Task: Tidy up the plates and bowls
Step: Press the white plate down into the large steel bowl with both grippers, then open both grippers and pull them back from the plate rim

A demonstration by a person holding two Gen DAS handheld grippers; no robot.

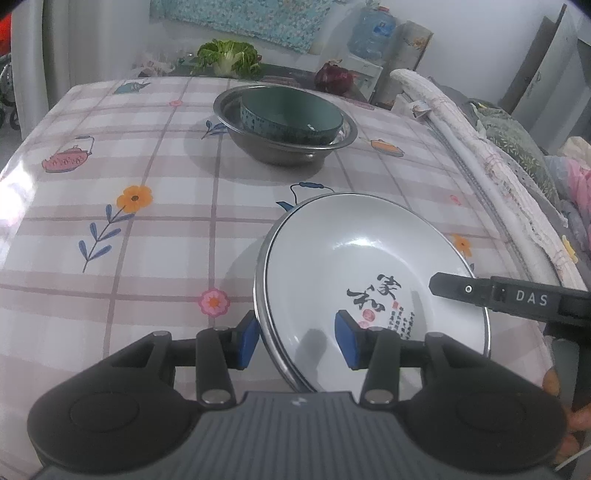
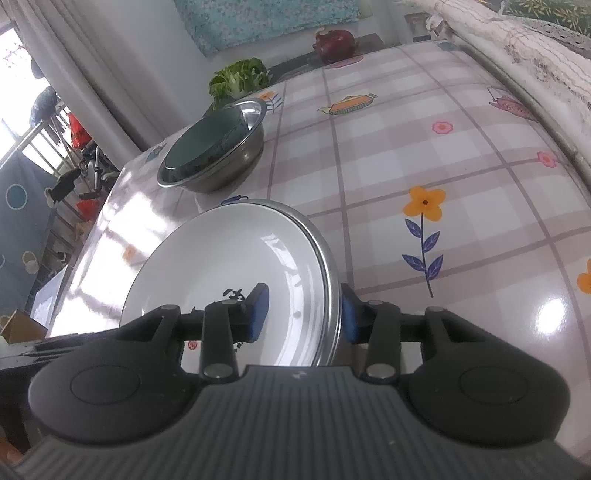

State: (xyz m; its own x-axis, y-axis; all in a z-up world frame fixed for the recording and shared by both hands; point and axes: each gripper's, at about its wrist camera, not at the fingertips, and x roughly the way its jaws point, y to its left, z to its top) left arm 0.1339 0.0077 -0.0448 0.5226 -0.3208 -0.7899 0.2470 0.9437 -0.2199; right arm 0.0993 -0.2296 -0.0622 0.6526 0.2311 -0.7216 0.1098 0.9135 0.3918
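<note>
A white plate with black calligraphy lies on a metal-rimmed plate on the checked tablecloth. My left gripper straddles the stack's left rim: one blue pad stands just outside it, the other hangs over the plate's inside with a gap. My right gripper straddles the opposite rim the same way, its pads clear of the plate. One of its fingers shows over the plate in the left wrist view. Farther back, a dark green bowl sits inside a steel basin.
A green cabbage and a dark red vegetable lie beyond the table's far edge, near a water jug. Folded cloth and bedding line the table's right side. A hand holds the right gripper.
</note>
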